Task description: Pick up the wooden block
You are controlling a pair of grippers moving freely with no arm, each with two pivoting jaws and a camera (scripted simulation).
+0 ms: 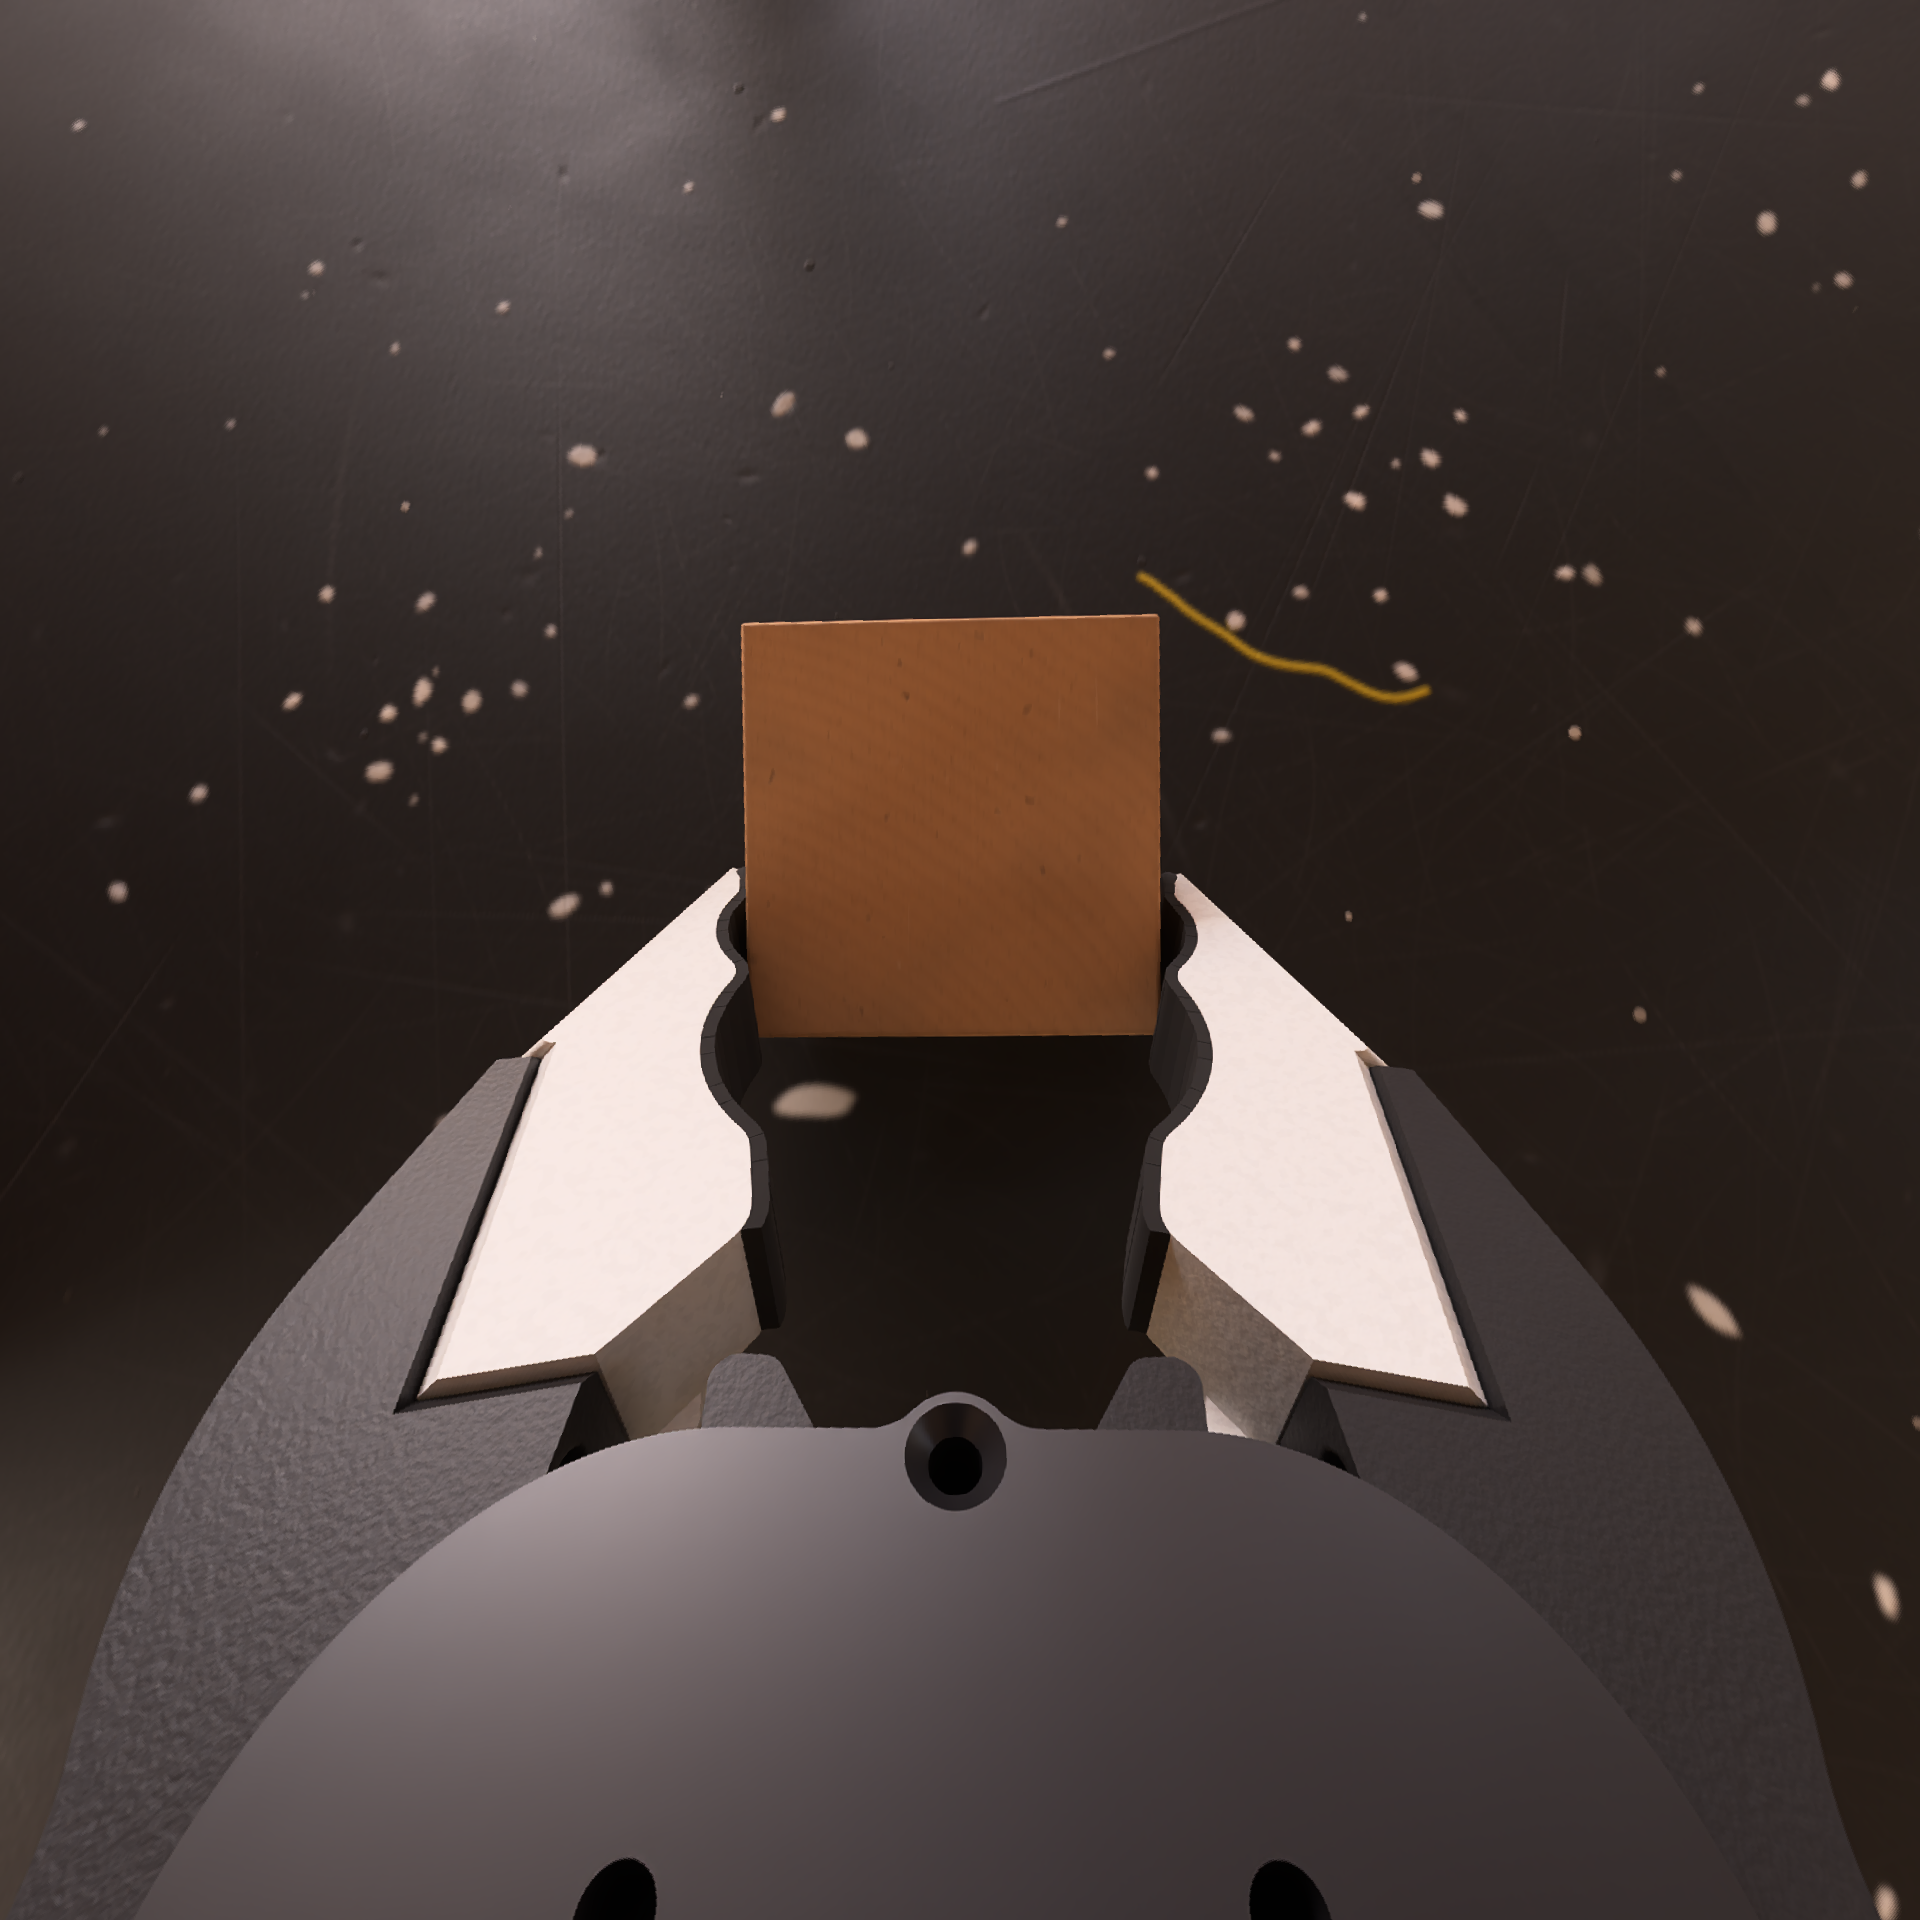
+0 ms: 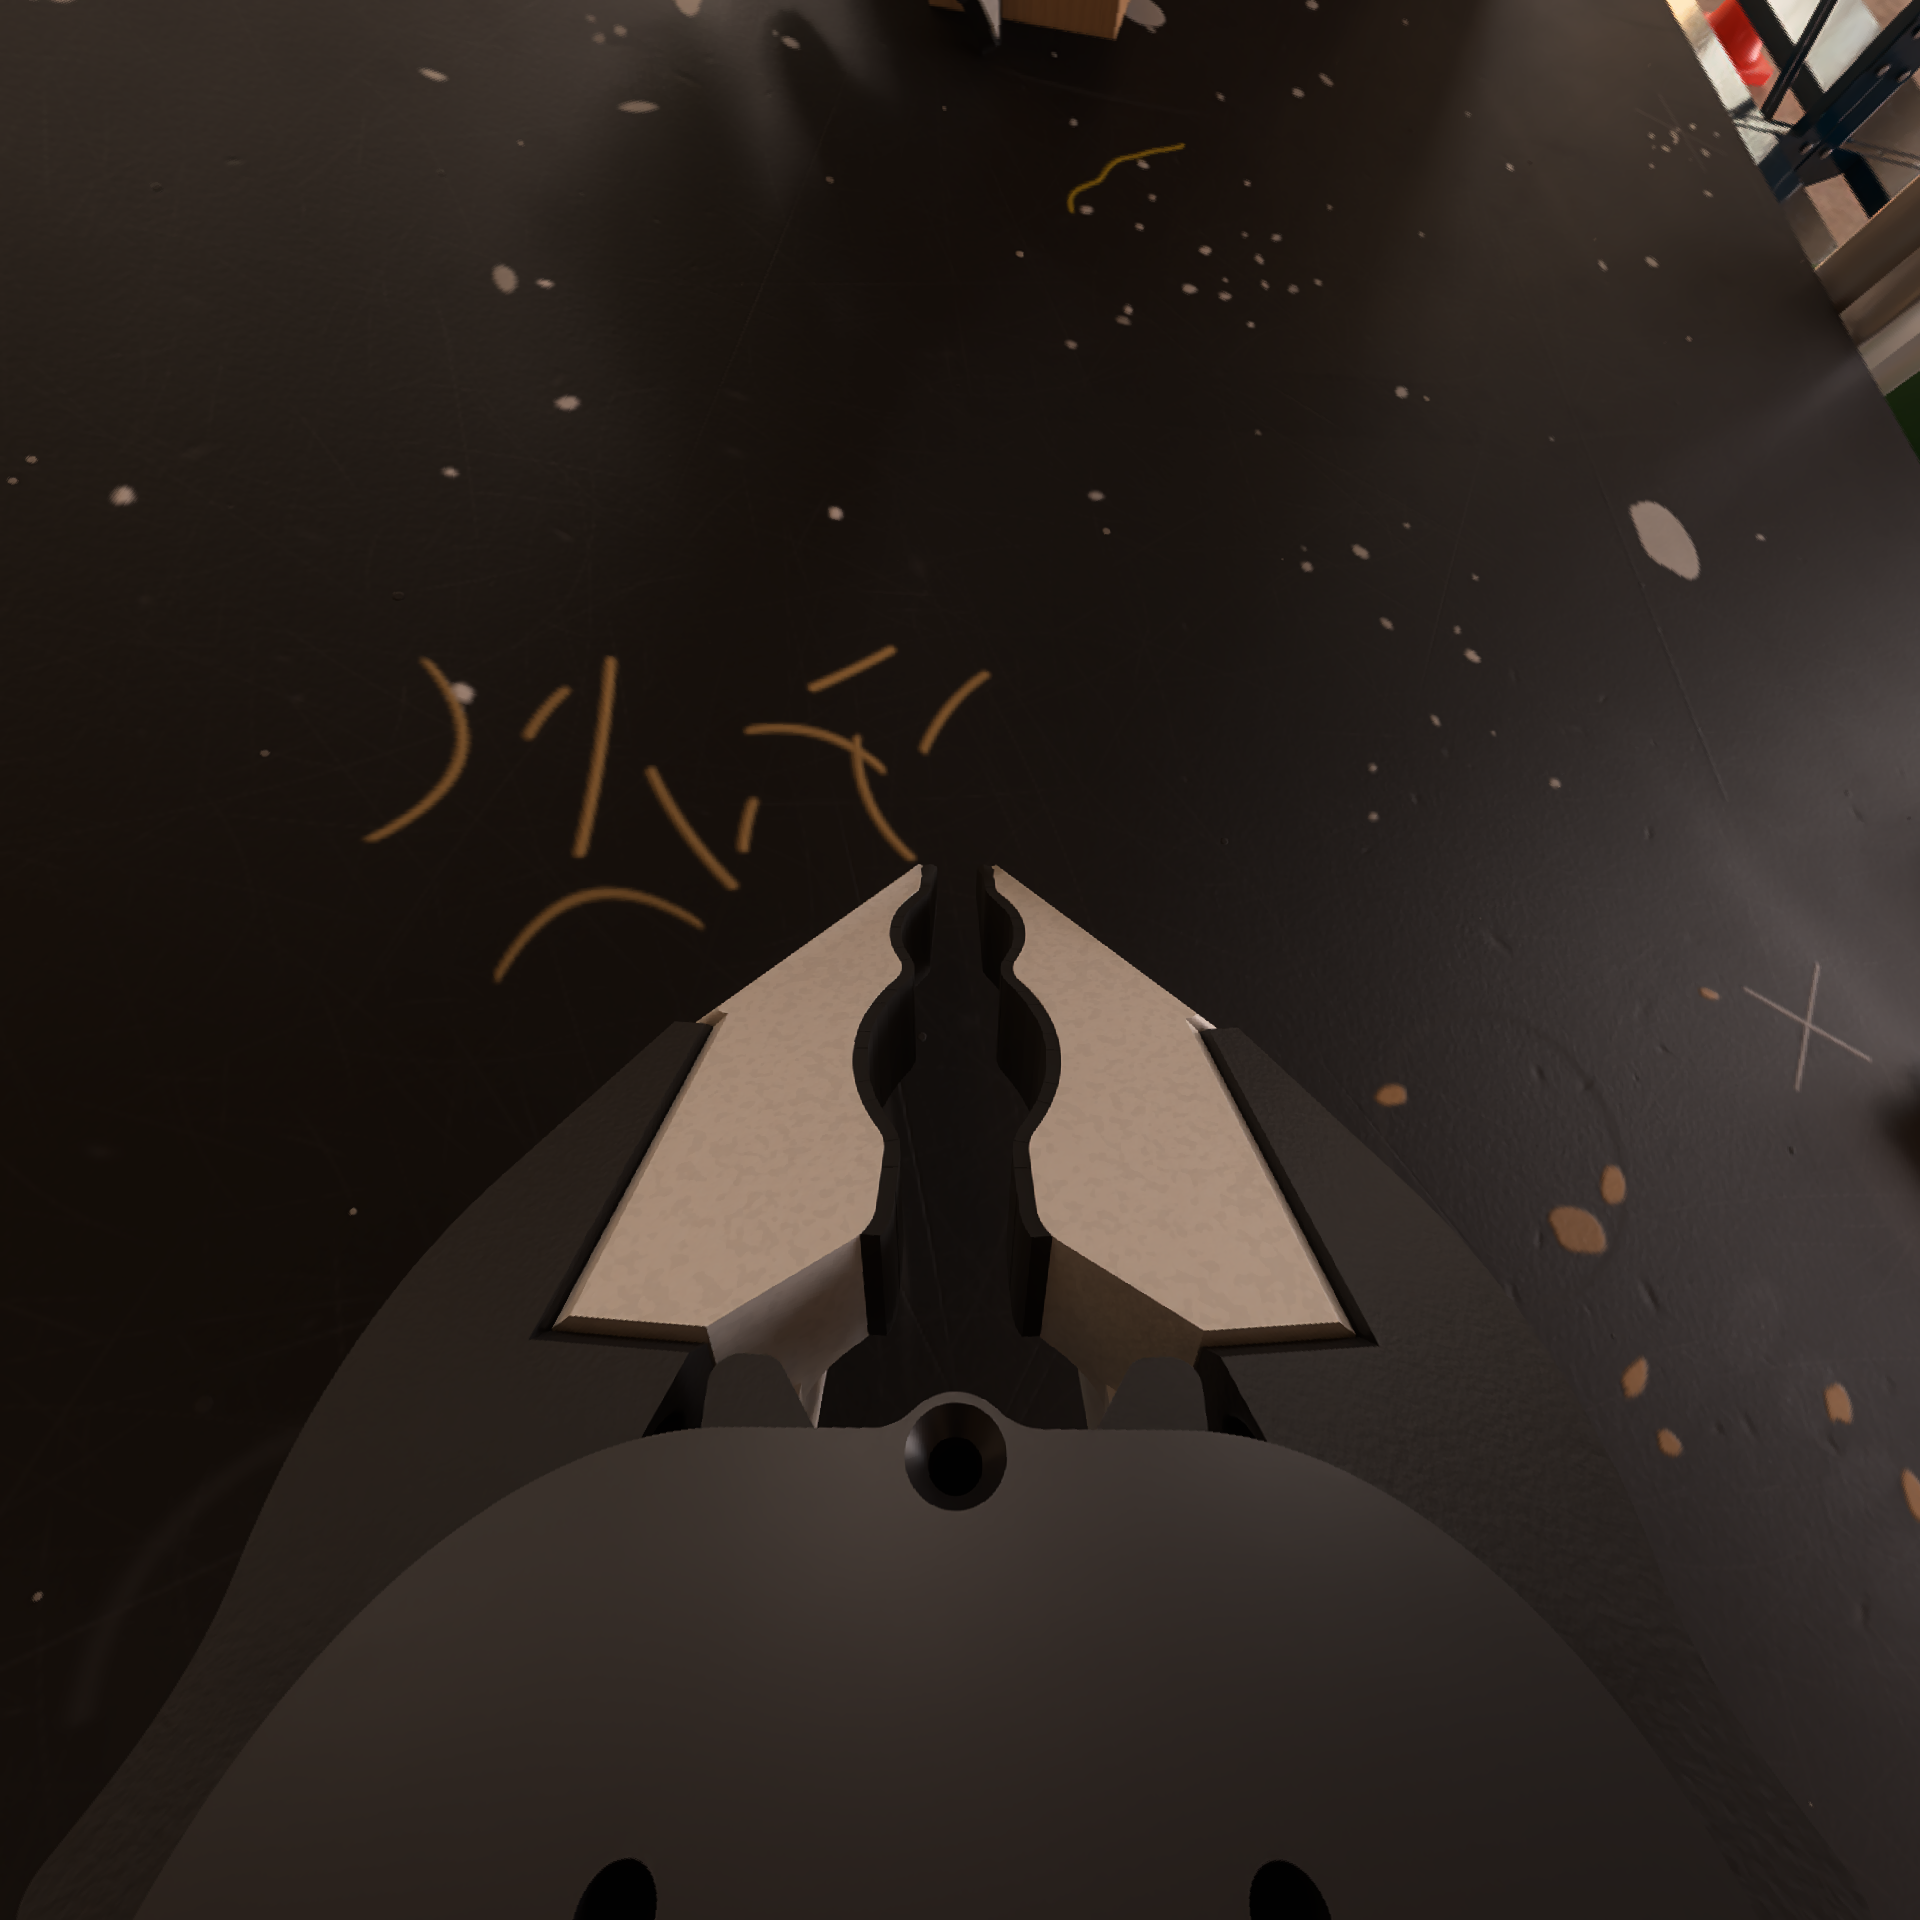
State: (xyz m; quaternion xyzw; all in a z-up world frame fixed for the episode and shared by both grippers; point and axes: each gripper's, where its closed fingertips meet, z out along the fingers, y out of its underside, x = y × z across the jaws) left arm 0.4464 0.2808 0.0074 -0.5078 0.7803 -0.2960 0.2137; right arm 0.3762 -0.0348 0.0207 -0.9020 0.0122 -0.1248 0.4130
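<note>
Stretching dark and paint-flecked across both views, the bench (image 1: 416,312) carries pale specks, a thin yellow squiggle (image 1: 1283,657) and, in the right wrist view, a scatter of tan curved strokes (image 2: 665,790). On it, dead ahead of the left claw (image 1: 951,883), sits the wooden block (image 1: 951,831), its orange-brown top face square to the camera, so no long axis shows. Its near half lies between the white fingers (image 1: 623,1101), whose dark tips stand at the block's two side faces; the claw is spread about as wide as the block, touching or very nearly so, though whether it grips with any force cannot be told. The block's underside is out of sight, so whether it sits on the bench or just above it is unclear.

The right claw (image 2: 956,873) hangs well apart over bare bench, fingertips drawn almost together with only a slim gap, holding nothing. At the top edge of its view, a sliver of what appears to be the block (image 2: 1070,12) shows far off.

By this reading, the left claw is much the nearer, and the lift depends on a firm squeeze across those side faces.
</note>
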